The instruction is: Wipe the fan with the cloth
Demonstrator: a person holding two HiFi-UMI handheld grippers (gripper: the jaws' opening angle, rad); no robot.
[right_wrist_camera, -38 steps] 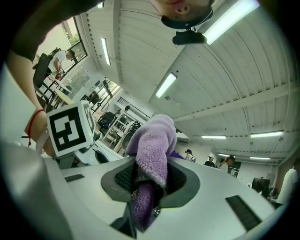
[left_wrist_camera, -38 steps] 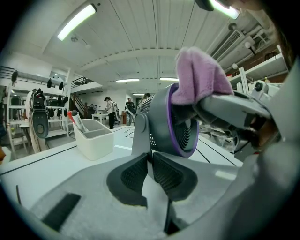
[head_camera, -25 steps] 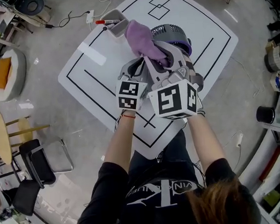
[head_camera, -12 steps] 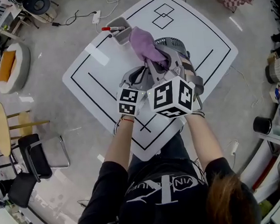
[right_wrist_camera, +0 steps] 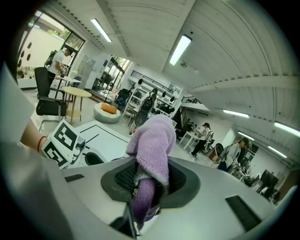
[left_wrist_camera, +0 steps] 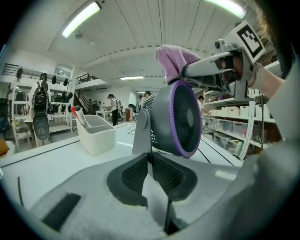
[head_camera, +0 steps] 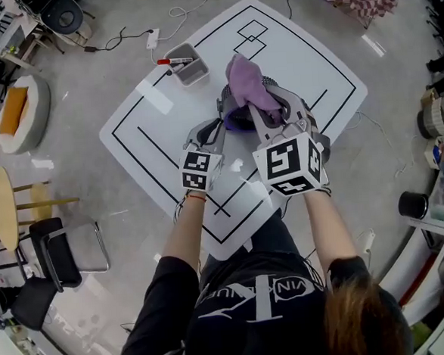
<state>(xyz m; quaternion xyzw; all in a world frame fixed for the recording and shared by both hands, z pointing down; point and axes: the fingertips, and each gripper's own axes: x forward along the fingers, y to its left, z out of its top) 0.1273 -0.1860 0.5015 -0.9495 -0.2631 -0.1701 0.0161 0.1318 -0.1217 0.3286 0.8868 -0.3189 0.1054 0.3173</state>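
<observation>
On the table (head_camera: 316,60) the fan (left_wrist_camera: 180,117) stands central, its stand (left_wrist_camera: 140,133) pinched by the left gripper (left_wrist_camera: 150,161), while the right gripper (right_wrist_camera: 150,180), clamped on the cloth (right_wrist_camera: 152,138), has dragged it from 10 o'clock onto the rim's 12 o'clock: wiping progresses.

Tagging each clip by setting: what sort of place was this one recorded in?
Probably an open lab or workshop: a white table marked with black lines, shelves of storage bins, and other people at tables under strip lights.
</observation>
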